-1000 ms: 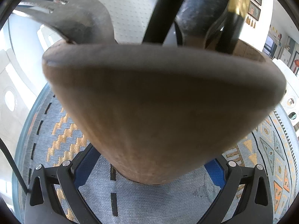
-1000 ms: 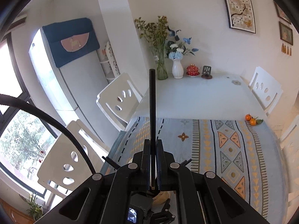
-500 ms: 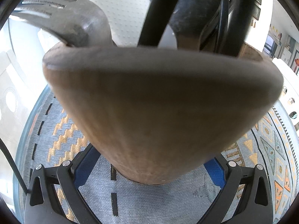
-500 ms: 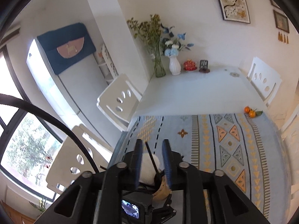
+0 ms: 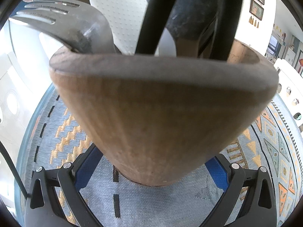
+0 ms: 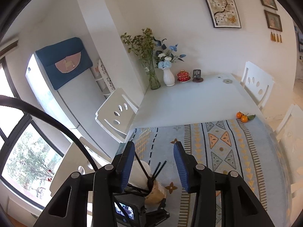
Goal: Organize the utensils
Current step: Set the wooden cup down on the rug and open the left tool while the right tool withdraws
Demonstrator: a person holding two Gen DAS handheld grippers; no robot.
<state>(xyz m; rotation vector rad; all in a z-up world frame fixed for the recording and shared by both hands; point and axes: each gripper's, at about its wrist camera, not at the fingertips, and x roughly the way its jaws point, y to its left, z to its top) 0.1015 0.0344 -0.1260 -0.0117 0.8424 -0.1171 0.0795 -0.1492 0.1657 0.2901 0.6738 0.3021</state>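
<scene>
A wooden utensil holder (image 5: 162, 113) fills the left wrist view, standing on the patterned blue cloth. My left gripper (image 5: 151, 172) has its blue pads against the holder's base on both sides. A grey slotted spatula (image 5: 62, 22), a white spoon (image 5: 121, 9) and black handles (image 5: 151, 17) stand in the holder. My right gripper (image 6: 154, 166) is open and empty, high above the holder (image 6: 155, 193), whose black handles (image 6: 149, 172) stick up between the fingers.
The blue patterned cloth (image 6: 227, 151) covers the near half of a white table (image 6: 189, 106). Two oranges (image 6: 243, 116) lie at the cloth's far right edge. Vases, flowers and a red cup (image 6: 182, 75) stand by the wall. White chairs (image 6: 115, 111) surround the table.
My right gripper held a black utensil upright, opened and let it drop into the holder, then rose with jaws wide. The left gripper stayed on the holder.
</scene>
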